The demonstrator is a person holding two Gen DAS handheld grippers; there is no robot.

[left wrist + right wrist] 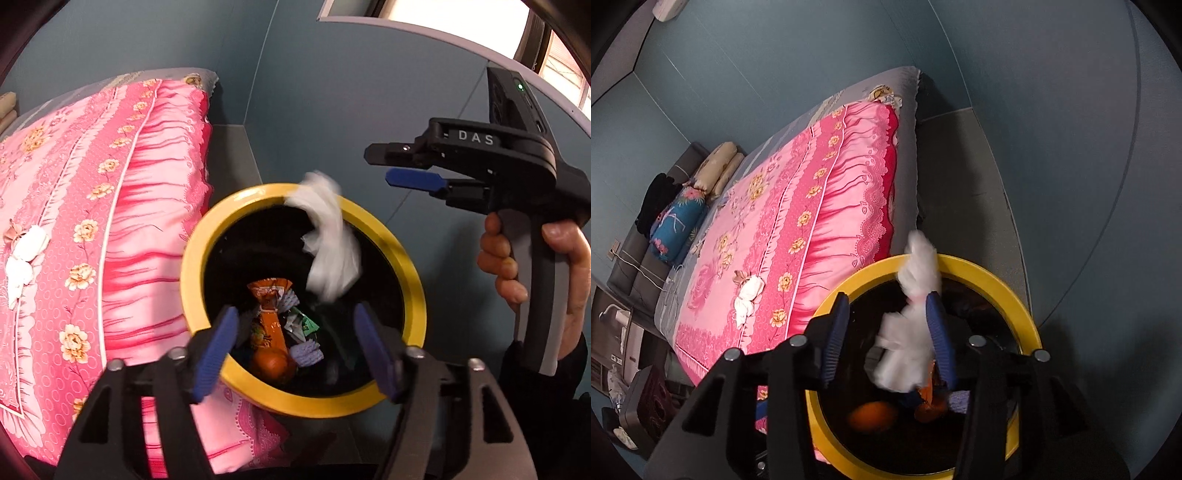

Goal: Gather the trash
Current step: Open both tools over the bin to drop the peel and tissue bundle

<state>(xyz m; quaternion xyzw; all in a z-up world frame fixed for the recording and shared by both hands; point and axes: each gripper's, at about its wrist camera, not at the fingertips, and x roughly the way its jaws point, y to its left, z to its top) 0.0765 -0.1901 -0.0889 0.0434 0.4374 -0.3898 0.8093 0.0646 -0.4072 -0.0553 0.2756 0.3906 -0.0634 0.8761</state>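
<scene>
A black trash bin with a yellow rim stands beside the bed. Inside lie orange wrappers, a green packet and other scraps. A crumpled white tissue is blurred in the air over the bin's mouth, loose from both grippers. My left gripper is open and empty above the bin's near rim. My right gripper is open above the bin; in the left wrist view it is at the upper right, held by a hand. More white tissues lie on the bed.
The bed with a pink floral cover fills the left. Pillows and a rolled blanket lie at its far end. Blue-grey walls surround a strip of grey floor. A window is behind the right gripper.
</scene>
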